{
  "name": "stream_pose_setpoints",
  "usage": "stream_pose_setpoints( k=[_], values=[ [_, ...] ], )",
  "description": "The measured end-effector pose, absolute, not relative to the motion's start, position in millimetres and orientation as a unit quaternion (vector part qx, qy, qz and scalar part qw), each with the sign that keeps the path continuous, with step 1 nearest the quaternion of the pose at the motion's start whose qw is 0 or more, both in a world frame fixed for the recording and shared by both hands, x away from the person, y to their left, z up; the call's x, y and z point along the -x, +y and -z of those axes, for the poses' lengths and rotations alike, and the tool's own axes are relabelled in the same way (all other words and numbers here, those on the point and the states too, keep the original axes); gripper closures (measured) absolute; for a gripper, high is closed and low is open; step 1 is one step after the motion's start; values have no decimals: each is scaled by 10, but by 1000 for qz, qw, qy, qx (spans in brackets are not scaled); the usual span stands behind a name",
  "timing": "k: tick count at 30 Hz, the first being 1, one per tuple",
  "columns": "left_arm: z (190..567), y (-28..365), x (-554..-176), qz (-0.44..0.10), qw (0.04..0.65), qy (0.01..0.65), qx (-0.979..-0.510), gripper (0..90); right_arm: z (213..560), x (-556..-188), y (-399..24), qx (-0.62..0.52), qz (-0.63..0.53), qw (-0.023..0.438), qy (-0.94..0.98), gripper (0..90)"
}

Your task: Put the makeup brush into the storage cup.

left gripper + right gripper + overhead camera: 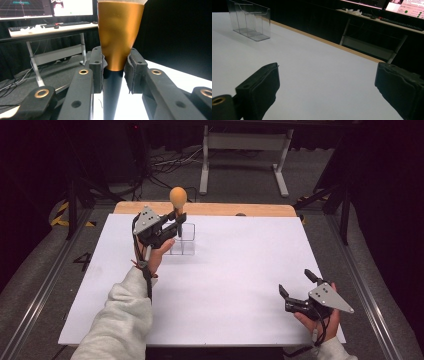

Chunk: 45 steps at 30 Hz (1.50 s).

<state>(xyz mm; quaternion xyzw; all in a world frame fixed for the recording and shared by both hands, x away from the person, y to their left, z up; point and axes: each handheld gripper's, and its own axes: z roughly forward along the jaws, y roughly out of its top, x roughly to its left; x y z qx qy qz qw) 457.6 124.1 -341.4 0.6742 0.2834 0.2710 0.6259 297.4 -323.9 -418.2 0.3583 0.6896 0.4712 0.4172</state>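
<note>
A brush with a rounded orange head (178, 196), a gold ferrule (120, 32) and a black tapered handle stands upright in my left gripper (177, 217). Both pads (97, 72) press where the ferrule meets the handle, so the left gripper (115, 70) is shut on the brush. Its handle tip hangs just above a clear acrylic holder (184, 242) with several compartments at the back left of the white table (230, 280). My right gripper (296, 282) rests near the front right edge, its jaws wide open and nothing between them (327, 82). The holder (249, 22) stands far off to its left.
A wooden strip (220, 209) runs along the table's far edge. Beyond it a desk frame (245, 150) and cables lie on the dark floor. A desk with monitors and keyboards (50, 25) stands in the background.
</note>
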Motion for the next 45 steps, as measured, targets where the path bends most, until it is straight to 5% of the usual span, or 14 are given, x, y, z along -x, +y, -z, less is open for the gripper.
stream_pose_setpoints(
  k=[45],
  values=[
    [3892,1007,-5102,-255,598,327,-686,704,4193,-2987,-3262,-355,-474,408,695,72]
  ],
)
